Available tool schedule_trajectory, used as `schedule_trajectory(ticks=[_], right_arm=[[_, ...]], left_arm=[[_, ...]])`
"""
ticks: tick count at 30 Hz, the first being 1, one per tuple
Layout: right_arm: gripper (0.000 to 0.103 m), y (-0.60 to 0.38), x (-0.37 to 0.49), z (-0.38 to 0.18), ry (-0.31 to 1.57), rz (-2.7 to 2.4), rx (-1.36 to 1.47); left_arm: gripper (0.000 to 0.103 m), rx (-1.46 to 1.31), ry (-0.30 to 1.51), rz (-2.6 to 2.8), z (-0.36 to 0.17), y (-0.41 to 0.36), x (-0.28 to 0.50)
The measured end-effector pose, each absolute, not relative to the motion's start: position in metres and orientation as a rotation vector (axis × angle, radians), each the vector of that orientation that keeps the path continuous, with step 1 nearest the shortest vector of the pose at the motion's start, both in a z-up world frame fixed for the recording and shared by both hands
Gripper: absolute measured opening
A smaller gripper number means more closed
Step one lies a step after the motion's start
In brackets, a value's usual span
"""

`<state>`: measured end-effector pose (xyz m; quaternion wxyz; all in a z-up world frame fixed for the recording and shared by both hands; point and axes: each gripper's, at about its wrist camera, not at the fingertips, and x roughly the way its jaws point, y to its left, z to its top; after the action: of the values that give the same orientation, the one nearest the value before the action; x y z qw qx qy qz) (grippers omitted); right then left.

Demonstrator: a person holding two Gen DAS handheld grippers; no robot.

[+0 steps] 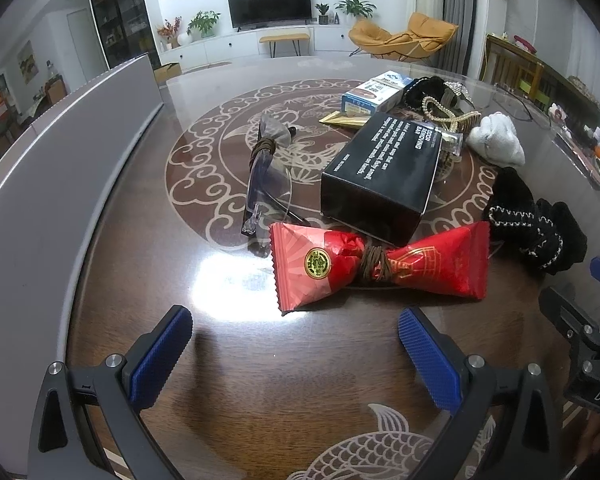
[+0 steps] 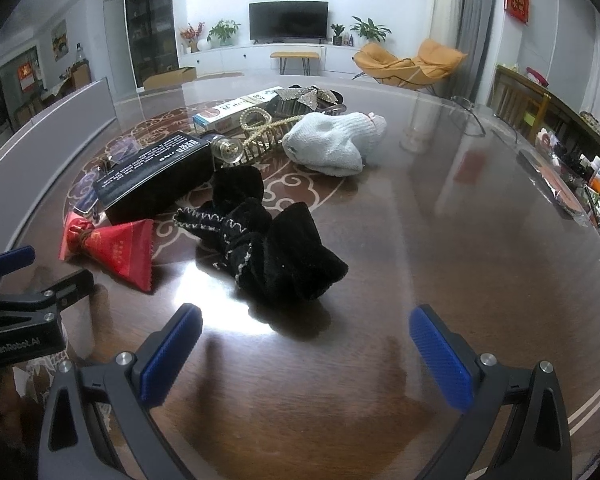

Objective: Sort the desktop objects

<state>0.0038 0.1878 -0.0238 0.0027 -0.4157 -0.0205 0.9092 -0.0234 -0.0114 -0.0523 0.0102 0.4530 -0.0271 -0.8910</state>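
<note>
From my left wrist, my left gripper (image 1: 294, 354) hovers low over the table (image 1: 228, 360), jaws spread wide, empty; one red packet (image 1: 380, 266) lies just ahead, one black box (image 1: 380, 172) behind it. From my right wrist, my right gripper (image 2: 306, 354) gapes empty too, facing one black velvet scrunchie (image 2: 268, 240) and one white sock (image 2: 332, 142).

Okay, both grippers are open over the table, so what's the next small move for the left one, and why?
Probably ease the left gripper forward and down onto the red packet. It is the nearest item, lying straight ahead, and its tied middle is narrow enough for the open jaws; the black box sits just behind it.
</note>
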Motion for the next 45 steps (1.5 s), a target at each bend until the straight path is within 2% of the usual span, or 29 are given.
schedule_trajectory(ticks=[17,29,34,41,45], right_arm=[[0.103,0.185,0.004,-0.024,-0.088,2.836,-1.301],[0.103,0.191,0.001,-0.025,-0.031,2.847,-1.333],[0.103,0.193,0.003,-0.023,-0.011,2.861,-1.297],[0.103,0.194,0.004,-0.022,0.002,2.888,-1.291],[0.103,0.192,0.005,-0.022,-0.01,2.898,-1.29]], left_arm=[[0.103,1.461,-0.002,-2.785,-0.055,-0.017,-0.028],[0.103,1.549,-0.109,-2.867,-0.055,-0.029,-0.033],[0.103,1.663,-0.077,-2.757,-0.052,-0.042,-0.042],[0.103,1.529,0.36,-2.73,-0.027,-0.047,-0.062],[0.103,1.527,0.365,-2.692,-0.034,-0.03,-0.078]])
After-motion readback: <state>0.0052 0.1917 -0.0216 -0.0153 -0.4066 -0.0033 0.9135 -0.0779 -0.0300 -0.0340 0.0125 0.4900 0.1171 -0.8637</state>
